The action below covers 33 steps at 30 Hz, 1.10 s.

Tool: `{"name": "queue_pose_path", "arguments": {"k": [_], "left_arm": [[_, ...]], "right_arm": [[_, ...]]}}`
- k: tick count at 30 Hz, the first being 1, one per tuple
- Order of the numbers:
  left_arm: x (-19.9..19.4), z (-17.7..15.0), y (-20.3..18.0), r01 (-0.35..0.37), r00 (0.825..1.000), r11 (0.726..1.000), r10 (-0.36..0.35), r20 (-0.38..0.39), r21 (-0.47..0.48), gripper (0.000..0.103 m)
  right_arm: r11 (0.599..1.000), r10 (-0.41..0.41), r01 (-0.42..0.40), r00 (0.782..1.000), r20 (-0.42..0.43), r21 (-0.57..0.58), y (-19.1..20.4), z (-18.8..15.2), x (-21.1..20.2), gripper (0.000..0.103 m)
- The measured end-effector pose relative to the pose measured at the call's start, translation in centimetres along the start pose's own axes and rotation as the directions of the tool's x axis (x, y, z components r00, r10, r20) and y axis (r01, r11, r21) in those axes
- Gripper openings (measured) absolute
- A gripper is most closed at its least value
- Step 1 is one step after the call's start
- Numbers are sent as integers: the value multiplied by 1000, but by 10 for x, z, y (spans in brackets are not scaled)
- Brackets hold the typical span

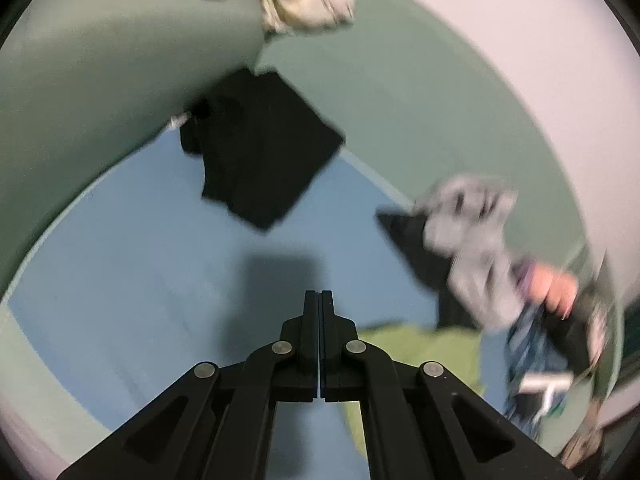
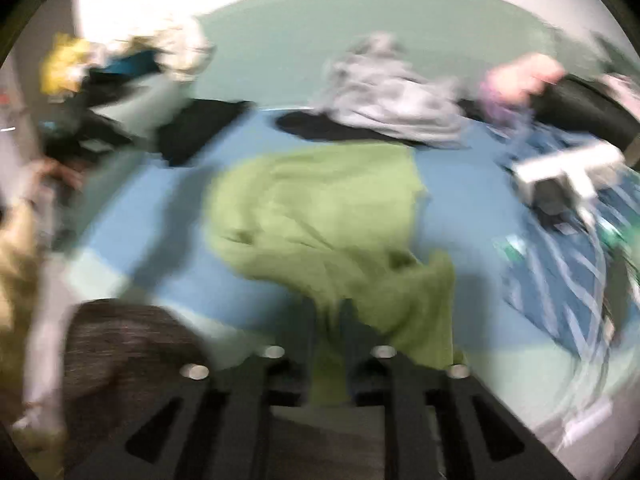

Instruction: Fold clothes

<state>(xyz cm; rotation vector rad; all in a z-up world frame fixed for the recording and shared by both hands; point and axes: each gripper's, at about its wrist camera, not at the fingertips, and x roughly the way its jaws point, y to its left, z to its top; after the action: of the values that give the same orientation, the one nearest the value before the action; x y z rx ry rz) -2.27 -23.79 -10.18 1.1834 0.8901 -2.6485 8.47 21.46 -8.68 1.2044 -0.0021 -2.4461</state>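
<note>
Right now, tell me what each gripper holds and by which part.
The right gripper pinches the green garment at its near edge, cloth bunched between the fingers. The left gripper is shut on nothing.

A blue sheet (image 2: 460, 216) carries the clothes. A green garment (image 2: 320, 216) lies at its middle. Beyond the green garment lie a folded black garment (image 1: 256, 148) and a grey garment (image 2: 392, 96).

A flat blue mat (image 1: 140, 272) covers the middle of the surface, bordered by a pale green padded band (image 1: 420, 112) that curves around its far side. Beyond the band rises a plain whitish wall (image 1: 520, 40). In the right wrist view the same blue mat (image 2: 460, 216) lies below the pale green band (image 2: 280, 32), and a white-and-black boxy device (image 2: 568, 172), too blurred to identify, sits at the right.
</note>
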Motion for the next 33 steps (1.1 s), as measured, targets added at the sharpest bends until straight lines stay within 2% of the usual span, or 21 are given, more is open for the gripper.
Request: {"name": "queue_pose_path", "arguments": {"k": [1, 2, 4, 5, 6, 7, 9, 11, 12, 13, 14, 15, 16, 19, 23, 26, 27, 28, 29, 31, 33], "left_arm": [[6, -6, -4, -9, 1000, 1000, 10, -27, 28, 0], [12, -13, -9, -17, 998, 998, 20, -53, 55, 3], [24, -21, -24, -10, 996, 995, 19, -89, 102, 21], [30, -25, -35, 14, 994, 993, -1, -110, 120, 46], [38, -30, -48, 51, 990, 990, -32, -141, 132, 64], [45, -35, -58, 83, 985, 987, -60, -164, 139, 67], [57, -43, -77, 143, 972, 978, -109, -208, 154, 68], [68, -47, -96, 158, 967, 971, -115, -228, 181, 68], [74, -49, -105, 166, 964, 968, -118, -238, 190, 68], [80, -47, -111, 172, 961, 968, -125, -247, 181, 68], [83, -46, -114, 186, 956, 970, -141, -256, 159, 68], [86, -43, -116, 210, 948, 971, -174, -268, 113, 68], [88, -40, -118, 235, 938, 970, -208, -279, 66, 68], [87, -37, -126, 340, 888, 936, -352, -296, -92, 68], [71, -37, -153, 499, 789, 843, -538, -297, -202, 74], [44, -38, -180, 628, 687, 753, -655, -315, -196, 74], [31, -36, -189, 658, 670, 733, -674, -310, -173, 74], [19, -33, -196, 682, 657, 716, -690, -304, -151, 74], [8, -30, -199, 692, 658, 710, -694, -291, -131, 75], [-20, -21, -202, 704, 673, 706, -697, -247, -73, 76], [-43, -13, -194, 698, 696, 715, -690, -198, -37, 77]], "right_arm": [[997, 66, -67, 998, 6, 33, -6, 6, -2, 79], [992, 99, -100, 995, 24, 76, -14, 11, -1, 78], [968, 147, -156, 987, 58, 195, -39, 23, 7, 75], [955, 148, -157, 987, 56, 252, -52, 31, 17, 74], [946, 127, -133, 991, 38, 297, -65, 37, 30, 74], [946, 68, -62, 998, -9, 319, -76, 40, 50, 72], [935, -35, 69, 994, -103, 347, -96, 46, 90, 65], [929, -75, 127, 984, -160, 347, -108, 51, 130, 59], [927, -70, 116, 988, -140, 357, -111, 54, 140, 55], [925, -64, 104, 991, -120, 367, -113, 57, 151, 43], [924, -64, 97, 993, -100, 370, -114, 61, 157, 22], [928, -76, 98, 994, -76, 360, -111, 68, 157, 10], [933, -92, 103, 995, -48, 346, -108, 80, 156, 3], [964, -102, 69, 988, 115, 258, -86, 119, 118, 3], [991, -14, -32, 941, 338, 130, -47, 150, 37, 3], [995, 69, -96, 893, 445, 38, -20, 155, -17, 3], [995, 83, -98, 876, 475, 6, -11, 156, -34, 3], [995, 91, -93, 857, 508, -22, -2, 156, -54, 3], [995, 101, -93, 840, 532, -44, 4, 156, -70, 3], [994, 109, -78, 803, 585, -78, 18, 158, -106, 3], [993, 107, -55, 777, 620, -102, 33, 160, -132, 3]]}}
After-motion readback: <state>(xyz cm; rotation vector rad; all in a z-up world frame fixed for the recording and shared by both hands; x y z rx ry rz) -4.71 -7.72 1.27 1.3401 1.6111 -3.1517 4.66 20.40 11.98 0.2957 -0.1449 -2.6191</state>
